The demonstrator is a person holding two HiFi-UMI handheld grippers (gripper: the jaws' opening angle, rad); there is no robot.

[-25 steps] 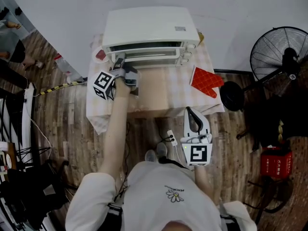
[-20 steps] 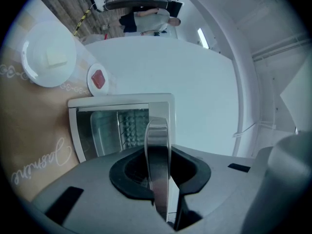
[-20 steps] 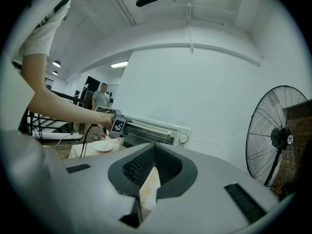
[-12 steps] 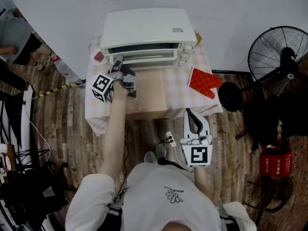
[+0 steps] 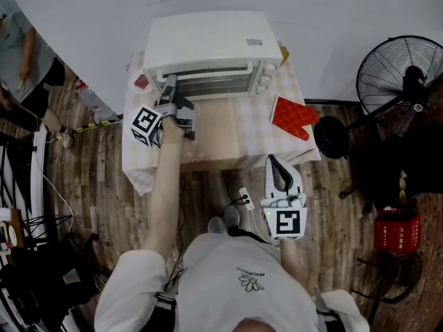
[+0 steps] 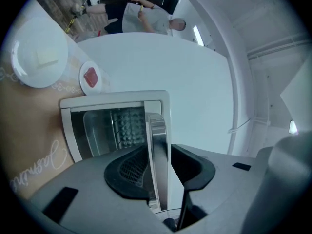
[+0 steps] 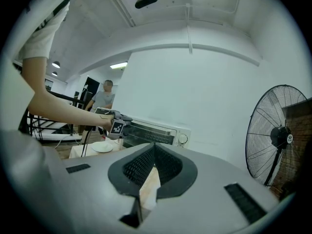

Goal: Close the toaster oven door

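In the left gripper view, the shiny metal handle [image 6: 156,126] of the toaster oven door [image 6: 105,126] is seen pinched between the two black pads of the left gripper [image 6: 159,152]. The door is at the front of the white toaster oven [image 5: 211,43] and looks almost shut. It is judged to be hard, stiff and a bit slippery, with glass that can break, so the bar is the best place to be held. The right gripper [image 5: 275,161] is held well away from the toaster oven, its claw pressed together on nothing.
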